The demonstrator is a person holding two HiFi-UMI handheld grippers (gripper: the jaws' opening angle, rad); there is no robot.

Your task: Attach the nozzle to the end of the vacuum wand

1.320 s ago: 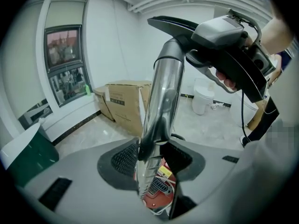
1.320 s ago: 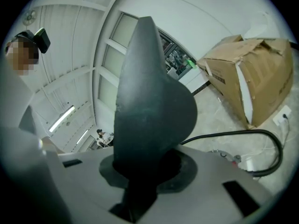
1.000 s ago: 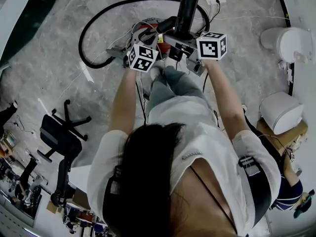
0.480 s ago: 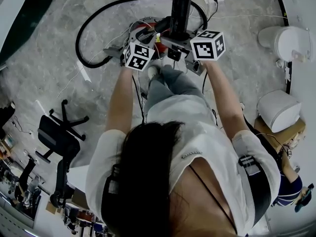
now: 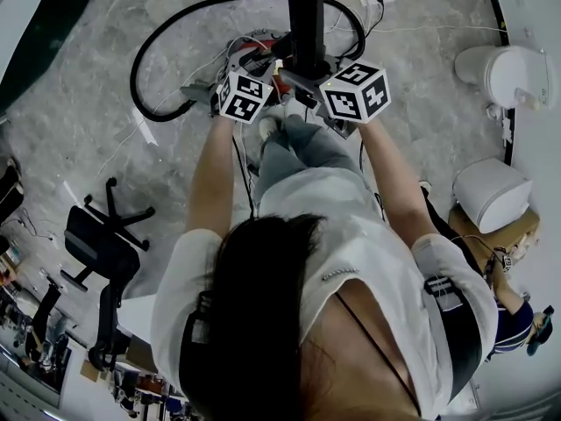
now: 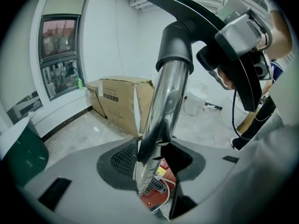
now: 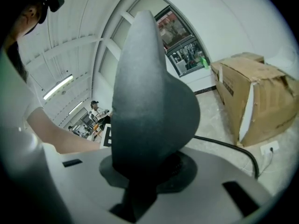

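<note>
In the left gripper view the chrome vacuum wand runs up between the jaws of my left gripper, which is shut on it. The black nozzle sits with its collar over the wand's top end. My right gripper is shut on the dark nozzle, which fills its view. In the head view the nozzle stands out past the two marker cubes, above the red vacuum body. The jaws themselves are hidden there.
A black hose loops on the marble floor round the vacuum. A cardboard box and a wall socket lie ahead. Two white bins stand at the right, and an office chair at the left.
The nozzle has swung left in the head view and now stands straighter. The right gripper's cube has rolled and shifted left with it. The left gripper has hardly moved.
</note>
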